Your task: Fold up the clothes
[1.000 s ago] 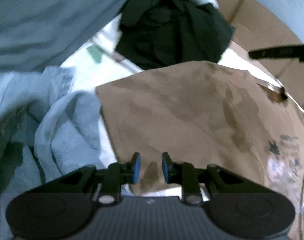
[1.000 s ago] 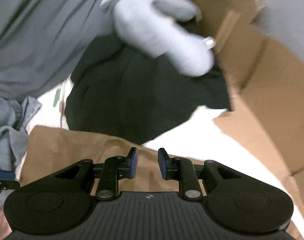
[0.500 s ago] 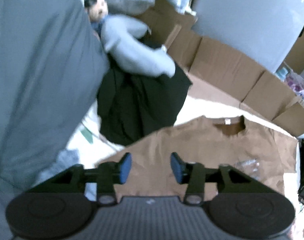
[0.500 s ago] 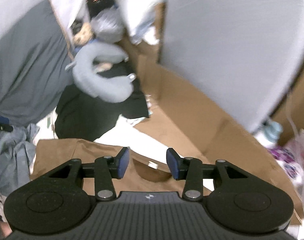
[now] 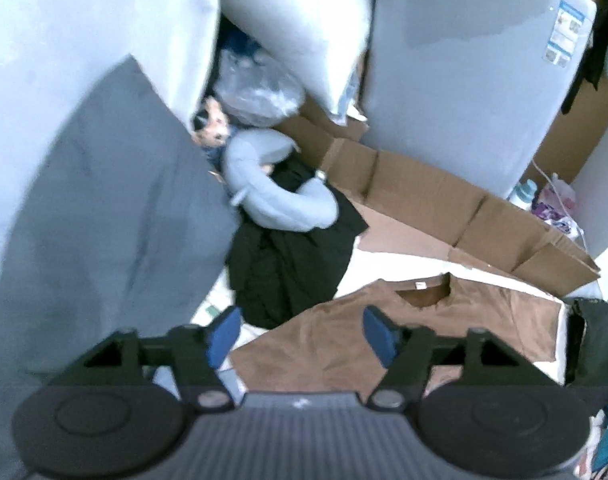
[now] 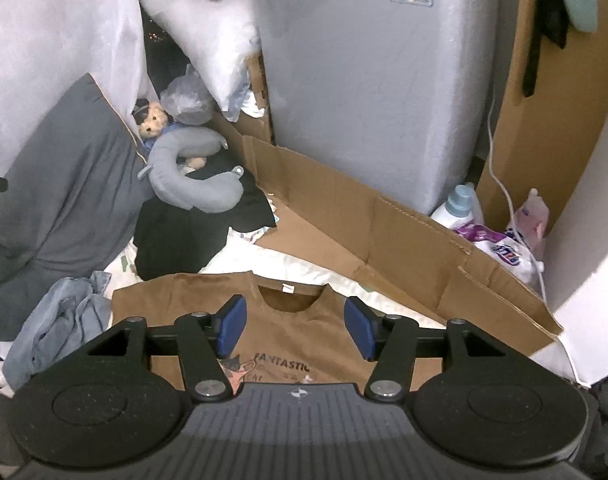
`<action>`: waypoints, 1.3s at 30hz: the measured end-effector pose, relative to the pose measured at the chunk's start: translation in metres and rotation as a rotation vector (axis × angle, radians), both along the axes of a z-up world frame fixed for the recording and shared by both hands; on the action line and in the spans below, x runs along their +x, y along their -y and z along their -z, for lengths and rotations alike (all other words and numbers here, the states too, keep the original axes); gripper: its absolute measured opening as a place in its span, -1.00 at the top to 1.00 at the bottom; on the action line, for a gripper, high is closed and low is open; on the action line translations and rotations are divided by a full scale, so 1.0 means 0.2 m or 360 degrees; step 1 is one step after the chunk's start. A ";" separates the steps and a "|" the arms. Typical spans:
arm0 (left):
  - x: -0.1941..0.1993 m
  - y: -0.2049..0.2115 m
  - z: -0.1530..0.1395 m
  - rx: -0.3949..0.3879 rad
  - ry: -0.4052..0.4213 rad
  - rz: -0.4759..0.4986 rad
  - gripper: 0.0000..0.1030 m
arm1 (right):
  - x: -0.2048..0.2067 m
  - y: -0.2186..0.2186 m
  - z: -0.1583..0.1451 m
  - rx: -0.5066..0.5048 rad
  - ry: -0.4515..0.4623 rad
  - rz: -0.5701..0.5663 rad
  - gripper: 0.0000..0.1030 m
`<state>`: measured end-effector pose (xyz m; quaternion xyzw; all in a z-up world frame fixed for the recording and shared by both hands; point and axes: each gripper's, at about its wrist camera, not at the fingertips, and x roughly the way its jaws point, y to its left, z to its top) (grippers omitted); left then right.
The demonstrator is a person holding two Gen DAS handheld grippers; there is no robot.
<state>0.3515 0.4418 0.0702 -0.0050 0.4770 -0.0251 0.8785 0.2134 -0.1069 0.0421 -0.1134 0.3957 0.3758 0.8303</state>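
With both my left tongs and right tongs released, I'd pinch the flat brown T-shirt squarely at its shoulders.

Cluttered home bedroom, wrapped mattress, pillows, neck pillow, teddy bear, detergent bottles

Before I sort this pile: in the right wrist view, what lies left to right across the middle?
Grey pillow → neck pillow on black clothes → cardboard → detergent bottle → printed plastic bag.
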 end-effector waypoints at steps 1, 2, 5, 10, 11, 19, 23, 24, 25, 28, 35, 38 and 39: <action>-0.06 -0.02 -0.03 0.0011 0.0003 -0.0043 -0.40 | -0.01 0.03 -0.02 0.0005 -0.0001 -0.0003 -0.26; -0.12 -0.03 -0.05 0.0007 0.0005 -0.0080 -0.40 | -0.03 0.04 -0.04 0.0013 0.0000 0.0006 -0.28; -0.25 -0.03 -0.10 -0.0014 -0.0002 -0.0114 -0.47 | -0.09 0.11 -0.07 0.0060 0.0001 0.0043 -0.29; -0.31 -0.02 -0.07 -0.0029 0.0004 -0.0077 -0.48 | -0.19 0.28 -0.10 0.0076 0.0030 0.0015 -0.33; -0.34 -0.03 -0.05 -0.0063 0.0012 -0.0081 -0.49 | -0.20 0.31 -0.10 0.0093 0.0016 0.0048 -0.36; -0.47 0.10 0.34 -0.0135 -0.0035 0.0140 -0.50 | -0.29 0.52 -0.13 0.0085 -0.0052 0.0232 -0.36; -0.53 0.15 0.57 -0.0153 -0.0074 0.0257 -0.50 | -0.34 0.56 -0.20 0.0023 -0.0035 0.0283 -0.36; -0.54 0.15 0.62 -0.0165 -0.0082 0.0280 -0.49 | -0.35 0.58 -0.22 0.0015 -0.0029 0.0304 -0.36; -0.56 0.16 0.67 -0.0180 -0.0089 0.0301 -0.49 | -0.37 0.59 -0.25 0.0007 -0.0025 0.0325 -0.36; -0.61 0.17 0.81 -0.0187 -0.0102 0.0357 -0.49 | -0.40 0.63 -0.29 -0.0021 -0.0059 0.0390 -0.37; -0.74 0.08 1.01 -0.0221 -0.0182 0.0253 -0.36 | -0.35 0.78 -0.31 0.0051 -0.0219 0.0519 -0.37; -0.80 0.05 1.08 -0.0226 -0.0215 0.0220 -0.32 | -0.36 0.88 -0.29 0.0091 -0.0237 0.0560 -0.37; -0.82 0.03 1.10 -0.0228 -0.0226 0.0209 -0.32 | -0.36 0.91 -0.29 0.0100 -0.0234 0.0569 -0.37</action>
